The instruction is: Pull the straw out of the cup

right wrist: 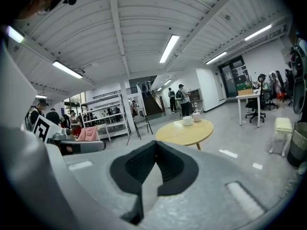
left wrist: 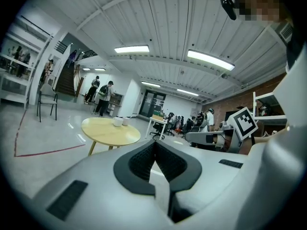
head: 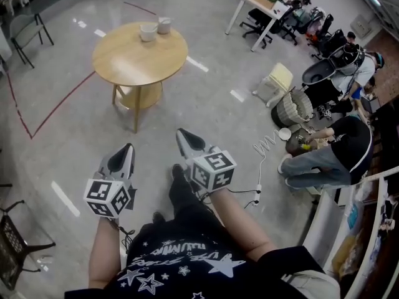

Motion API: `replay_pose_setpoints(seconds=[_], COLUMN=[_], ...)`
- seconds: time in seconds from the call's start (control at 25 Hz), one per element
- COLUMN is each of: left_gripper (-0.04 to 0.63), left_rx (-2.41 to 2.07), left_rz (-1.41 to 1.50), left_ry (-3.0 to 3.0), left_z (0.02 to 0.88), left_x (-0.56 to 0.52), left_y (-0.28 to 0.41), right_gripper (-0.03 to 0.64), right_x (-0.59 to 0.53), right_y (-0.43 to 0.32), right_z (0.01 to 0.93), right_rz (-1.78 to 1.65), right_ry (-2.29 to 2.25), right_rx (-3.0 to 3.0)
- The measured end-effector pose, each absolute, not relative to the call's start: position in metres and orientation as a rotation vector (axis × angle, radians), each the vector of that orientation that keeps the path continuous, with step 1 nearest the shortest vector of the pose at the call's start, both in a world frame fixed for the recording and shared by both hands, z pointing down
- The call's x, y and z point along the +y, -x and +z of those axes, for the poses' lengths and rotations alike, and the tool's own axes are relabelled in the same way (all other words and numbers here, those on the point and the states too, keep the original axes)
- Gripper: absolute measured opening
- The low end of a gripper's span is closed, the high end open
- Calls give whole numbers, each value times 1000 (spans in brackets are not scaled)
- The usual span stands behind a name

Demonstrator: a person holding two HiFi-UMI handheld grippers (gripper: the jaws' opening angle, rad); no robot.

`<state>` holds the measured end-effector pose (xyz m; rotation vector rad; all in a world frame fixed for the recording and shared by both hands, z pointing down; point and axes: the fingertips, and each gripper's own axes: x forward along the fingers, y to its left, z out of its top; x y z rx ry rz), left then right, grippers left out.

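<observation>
Grey polished floor with a red tape line (head: 59, 104) runs through an open hall under white ceiling beams and strip lights. On it stands the round pale wooden worktop (head: 140, 58), well ahead of both pairs of jaws and apart from them.

Two small white cups sit side by side near its far edge. A thin pale straw (right wrist: 200, 110) leans up out of one white cup (right wrist: 196, 116), tilted away from the second white cup (right wrist: 187, 120) just beside it. It is too small to make out more than that. From the head view the pair shows only as two round white rims.

The left gripper (head: 129, 147), light grey with dark ribbed pads, points roughly level toward the worktop. Its jaws are pressed together tip to tip with nothing between them, and the worktop lies beyond the tips and to their left in its own view. The right gripper (head: 180, 132) is held close beside it, its jaws also fully closed and empty. There the worktop and cups lie beyond the tips and a little to their right.

Far off to the right of the jaws a person in dark clothes (head: 330, 151) crouches by a white coiled cable (head: 265, 145).
</observation>
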<state>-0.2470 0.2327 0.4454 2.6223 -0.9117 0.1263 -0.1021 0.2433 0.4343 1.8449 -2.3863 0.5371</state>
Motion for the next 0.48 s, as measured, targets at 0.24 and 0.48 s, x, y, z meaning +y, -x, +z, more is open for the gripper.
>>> replay_pose_setpoints(seconds=[0.24,0.48], left_gripper=[6,6], left_rx=[-962,-983], left_rz=[150,162], left_ry=[-2603,-2560], left_z=[459,455], left_x=[177,116], left_y=[217,170], right_gripper=[-2,-2], right_x=[180,104], right_y=[67,17], right_z=[454,451], right_rz=[585,630], right_ry=[-1815,-1776], right_rx=[-2416,-2439])
